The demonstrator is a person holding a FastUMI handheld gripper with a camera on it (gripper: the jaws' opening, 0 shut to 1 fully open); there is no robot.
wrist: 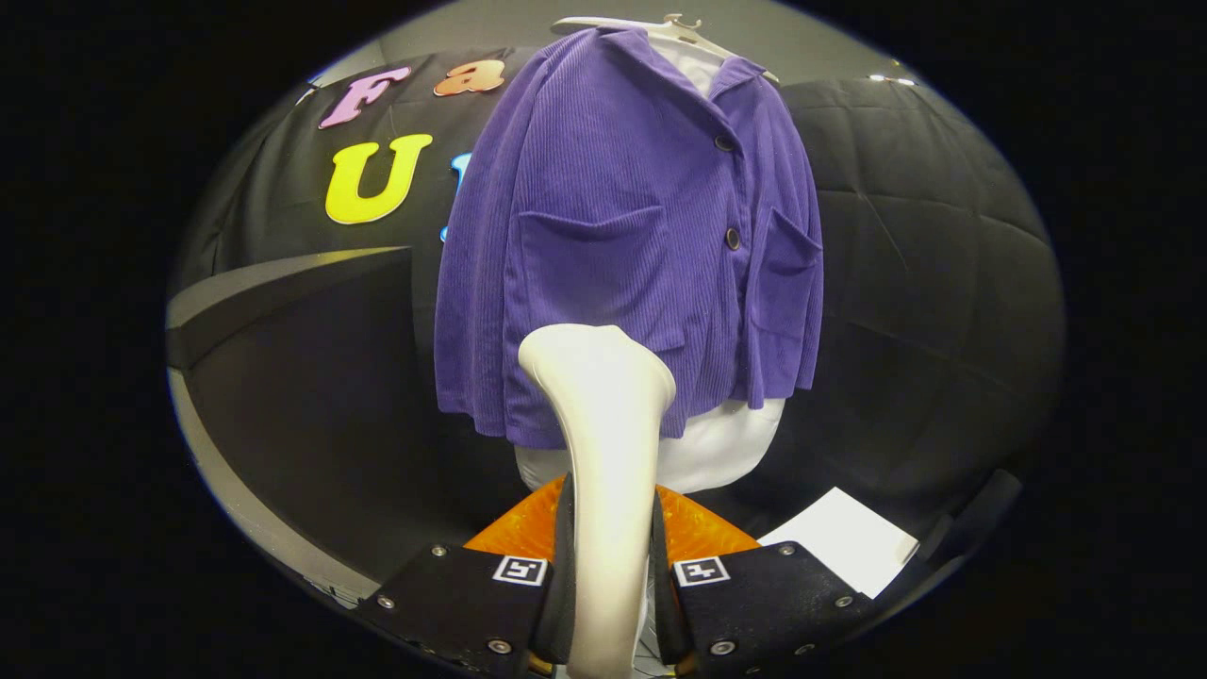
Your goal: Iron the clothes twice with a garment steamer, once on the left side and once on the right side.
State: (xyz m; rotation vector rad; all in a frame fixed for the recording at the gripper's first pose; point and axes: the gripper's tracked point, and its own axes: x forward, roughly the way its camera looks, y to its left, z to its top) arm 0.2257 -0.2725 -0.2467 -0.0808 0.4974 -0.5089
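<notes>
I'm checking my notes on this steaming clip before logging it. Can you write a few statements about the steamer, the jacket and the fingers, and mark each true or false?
1. The gripper has both fingers pressed on the steamer. True.
2. The jacket lies flat on a table. False: it hangs on a hanger, beyond the fingers.
3. The steamer's head is raised in front of the jacket's lower hem. True.
4. The jacket is unbuttoned and wide open. False: its front is closed, with dark buttons showing.
5. A white garment shows below the jacket's hem. True.
</notes>
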